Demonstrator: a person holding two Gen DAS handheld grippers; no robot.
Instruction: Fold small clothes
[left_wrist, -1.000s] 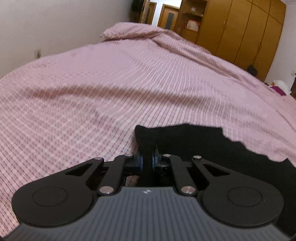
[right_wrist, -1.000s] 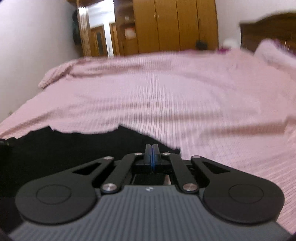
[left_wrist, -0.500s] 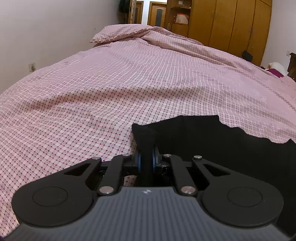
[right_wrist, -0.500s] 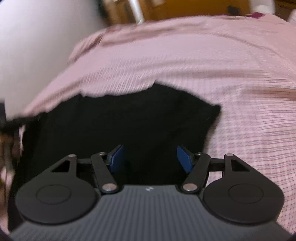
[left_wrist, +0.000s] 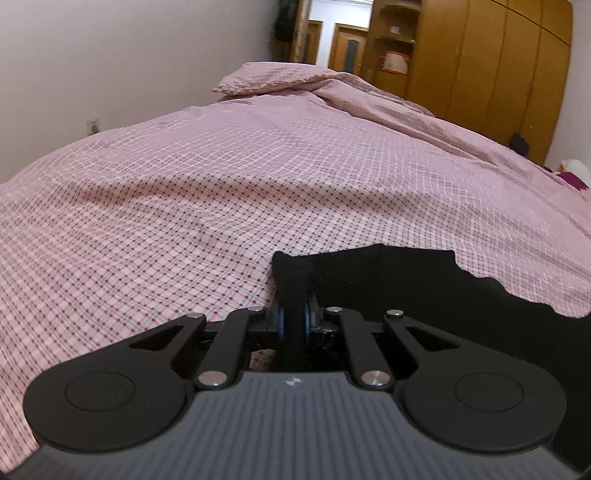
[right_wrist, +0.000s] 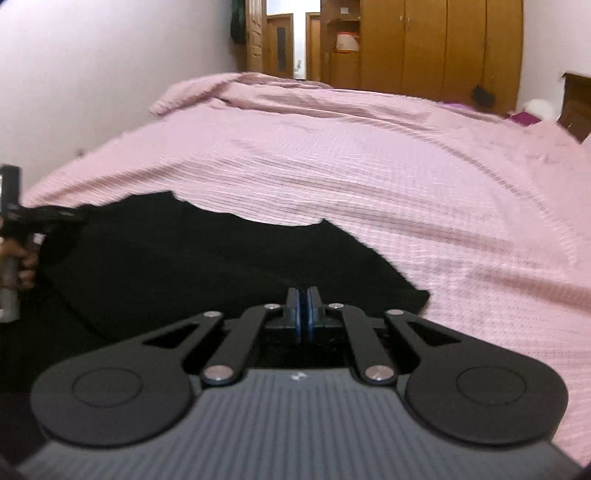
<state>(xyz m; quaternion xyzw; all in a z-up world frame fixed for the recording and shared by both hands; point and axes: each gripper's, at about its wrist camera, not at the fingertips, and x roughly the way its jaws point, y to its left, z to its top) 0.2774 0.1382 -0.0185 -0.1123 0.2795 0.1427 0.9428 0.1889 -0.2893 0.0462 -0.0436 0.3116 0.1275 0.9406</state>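
A black garment (left_wrist: 406, 284) lies spread on the pink checked bedspread (left_wrist: 221, 192). My left gripper (left_wrist: 293, 317) is shut on the garment's left corner, with black fabric pinched between the blue pads. In the right wrist view the garment (right_wrist: 184, 258) fills the lower left. My right gripper (right_wrist: 303, 314) has its pads pressed together over the garment's right edge; whether fabric is between them is hard to tell. The left gripper's handle and the hand on it (right_wrist: 14, 236) show at the far left edge.
The bedspread (right_wrist: 406, 184) stretches far ahead, with a pillow (left_wrist: 273, 77) at the far end. A white wall (left_wrist: 110, 66) runs along the left. Wooden wardrobes (left_wrist: 498, 66) and doors stand behind the bed. A headboard (right_wrist: 576, 107) is at the right.
My right gripper was open over the garment half a second ago and is now shut at its right edge. The left gripper keeps its hold on the corner.
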